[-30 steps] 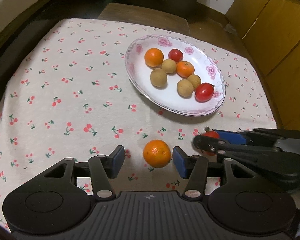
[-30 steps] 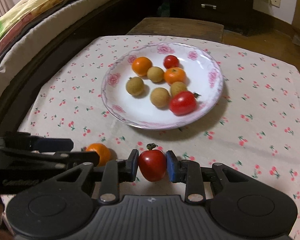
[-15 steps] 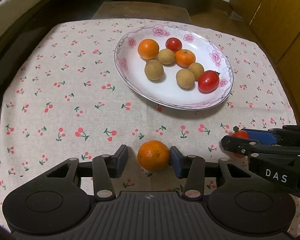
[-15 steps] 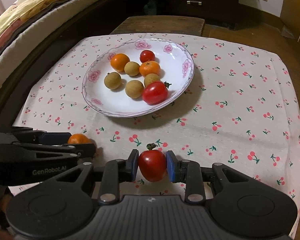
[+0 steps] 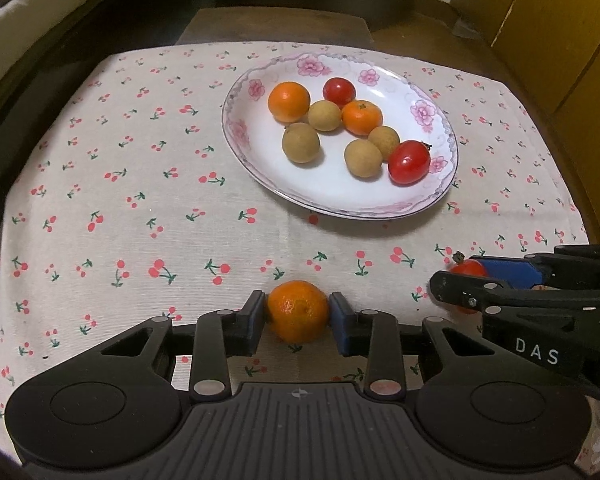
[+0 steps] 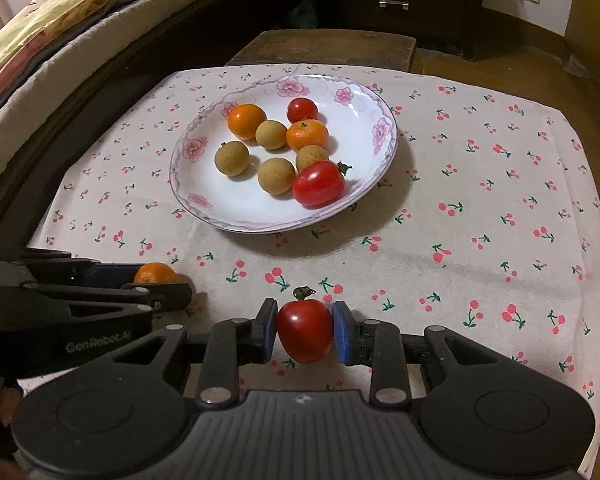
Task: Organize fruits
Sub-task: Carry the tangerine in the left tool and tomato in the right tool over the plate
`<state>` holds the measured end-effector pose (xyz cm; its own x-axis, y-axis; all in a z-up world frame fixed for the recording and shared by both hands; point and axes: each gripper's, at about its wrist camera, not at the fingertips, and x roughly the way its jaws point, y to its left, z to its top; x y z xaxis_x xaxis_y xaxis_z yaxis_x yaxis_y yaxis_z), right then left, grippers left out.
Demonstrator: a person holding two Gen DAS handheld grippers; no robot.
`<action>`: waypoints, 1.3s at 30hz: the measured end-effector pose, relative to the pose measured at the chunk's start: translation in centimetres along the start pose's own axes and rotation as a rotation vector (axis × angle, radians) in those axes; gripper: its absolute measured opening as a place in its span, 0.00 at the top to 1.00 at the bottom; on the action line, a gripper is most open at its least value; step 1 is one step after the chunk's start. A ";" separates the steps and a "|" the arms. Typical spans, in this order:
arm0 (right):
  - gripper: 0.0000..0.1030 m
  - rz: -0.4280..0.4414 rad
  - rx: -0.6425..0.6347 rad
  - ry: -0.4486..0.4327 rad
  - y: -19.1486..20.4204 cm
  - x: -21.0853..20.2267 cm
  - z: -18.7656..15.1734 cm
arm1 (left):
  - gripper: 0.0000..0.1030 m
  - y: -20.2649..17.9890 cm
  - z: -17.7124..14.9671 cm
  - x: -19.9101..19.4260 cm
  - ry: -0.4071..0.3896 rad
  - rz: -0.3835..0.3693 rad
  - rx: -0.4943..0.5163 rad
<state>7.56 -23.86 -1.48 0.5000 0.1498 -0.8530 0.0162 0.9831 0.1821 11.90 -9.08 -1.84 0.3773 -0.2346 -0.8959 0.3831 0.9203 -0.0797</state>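
Covering the table, a cherry-print cloth point(image 5: 140, 184) is spreading beneath everything, its near edge being cut off by the gripper bodies in both views. Sitting on it toward the far side, a flower-rimmed plate point(image 5: 436, 200) is holding two small oranges, two tomatoes and four tan round fruits bunched together; which of them are touching is hard to make out.

Near the front edge, the left gripper point(image 5: 298, 316) is pressing its blue pads against both sides of a mandarin point(image 5: 298, 316), clamping it just above or on the cloth; contact underneath is hidden. Seen from the right wrist view, that mandarin point(image 6: 154, 273) is showing only as an orange sliver behind the black fingers.

Just beside it, the right gripper point(image 6: 305, 330) is squeezing a red tomato point(image 6: 305, 330) between its pads, stem pointing up. From the left wrist view, most of this tomato point(image 5: 466, 269) is being blocked by the finger linkage. Both held fruits are staying well apart from the plate.
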 end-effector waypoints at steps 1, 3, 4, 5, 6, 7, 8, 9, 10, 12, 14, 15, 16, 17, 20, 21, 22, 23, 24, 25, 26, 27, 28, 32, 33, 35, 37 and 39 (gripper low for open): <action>0.70 0.001 -0.002 -0.001 0.1 0.0 0.0 | 0.59 -0.1 0.0 -0.1 -0.002 0.001 0.005; 0.70 0.001 -0.007 -0.003 0.1 -0.1 0.0 | 0.59 -0.2 -0.1 -0.3 -0.009 0.004 0.013; 0.70 0.000 -0.008 -0.003 0.2 -0.1 0.0 | 0.59 -0.2 -0.1 -0.4 -0.011 0.005 0.015; 0.70 -0.001 -0.009 -0.003 0.2 -0.1 0.0 | 0.59 -0.2 -0.1 -0.5 -0.012 0.005 0.017; 0.70 -0.001 -0.009 -0.003 0.2 -0.1 0.0 | 0.59 -0.3 -0.1 -0.6 -0.015 0.006 0.020; 0.70 -0.002 -0.010 -0.003 0.2 -0.1 0.0 | 0.59 -0.3 -0.1 -0.6 -0.016 0.008 0.022; 0.70 -0.001 -0.010 -0.004 0.2 -0.1 0.0 | 0.59 -0.4 -0.1 -0.7 -0.018 0.008 0.024; 0.70 -0.001 -0.010 -0.004 0.2 -0.1 0.0 | 0.59 -0.4 -0.1 -0.7 -0.020 0.008 0.027; 0.70 -0.001 -0.010 -0.005 0.2 -0.1 0.0 | 0.59 -0.5 -0.1 -0.8 -0.021 0.008 0.029; 0.70 -0.001 -0.013 -0.006 0.3 -0.1 0.0 | 0.59 -0.6 0.0 -0.9 -0.026 0.007 0.035; 0.70 0.000 -0.015 -0.008 0.4 -0.1 0.0 | 0.59 -0.7 0.0 -1.0 -0.031 0.009 0.040; 0.70 0.000 -0.016 -0.008 0.5 -0.1 0.1 | 0.59 -0.8 0.0 -1.1 -0.034 0.010 0.043; 0.70 0.001 -0.017 -0.008 0.6 -0.1 0.1 | 0.59 -0.8 0.0 -1.2 -0.036 0.010 0.044; 0.70 0.001 -0.018 -0.009 0.6 -0.1 0.1 | 0.59 -0.8 0.0 -1.3 -0.038 0.010 0.045; 0.70 0.001 -0.022 -0.010 0.7 -0.1 0.2 | 0.59 -0.8 0.1 -1.4 -0.043 0.016 0.052; 0.70 0.002 -0.023 -0.010 0.7 -0.1 0.2 | 0.59 -0.9 0.1 -1.4 -0.045 0.019 0.054; 0.70 0.002 -0.024 -0.011 0.7 -0.1 0.2 | 0.59 -0.9 0.1 -1.4 -0.046 0.019 0.055; 0.70 0.002 -0.026 -0.011 0.8 -0.1 0.2 | 0.59 -0.9 0.1 -1.4 -0.047 0.019 0.057; 0.70 0.003 -0.028 -0.011 0.8 -0.1 0.2 | 0.59 -0.9 0.1 -1.4 -0.048 0.018 0.058; 0.70 0.004 -0.029 -0.012 0.9 -0.1 0.2 | 0.59 -1.0 0.1 -1.5 -0.050 0.017 0.060; 0.70 0.005 -0.030 -0.013 0.9 -0.2 0.3 | 0.59 -1.0 0.1 -1.6 -0.052 0.017 0.062; 0.70 0.007 -0.032 -0.014 1.0 -0.2 0.3 | 0.59 -1.1 0.1 -1.7 -0.055 0.017 0.064; 0.70 0.006 -0.034 -0.015 1.1 -0.2 0.3 | 0.59 -1.1 0.1 -1.7 -0.059 0.021 0.067; 0.70 0.007 -0.033 -0.020 1.1 -0.4 0.4 | 0.59 -1.1 0.2 -1.9 -0.067 0.022 0.070; 0.70 0.008 -0.032 -0.021 1.1 -0.4 0.4 | 0.59 -1.1 0.3 -1.9 -0.069 0.021 0.070; 0.70 0.008 -0.031 -0.024 1.0 -0.5 0.6 | 0.59 -1.1 0.4 -2.0 -0.073 0.020 0.070; 0.70 0.009 -0.030 -0.029 1.0 -0.5 0.7 | 0.59 -1.1 0.5 -2.1 -0.077 0.019 0.069; 0.70 0.008 -0.029 -0.033 1.0 -0.6 0.8 | 0.59 -1.1 0.6 -2.2 -0.081 0.019 0.069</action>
<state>7.97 -23.06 -0.38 0.5280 0.1546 -0.8350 -0.0126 0.9846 0.1744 11.21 -9.78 0.47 0.4505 -0.2448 -0.8586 0.4318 0.9014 -0.0304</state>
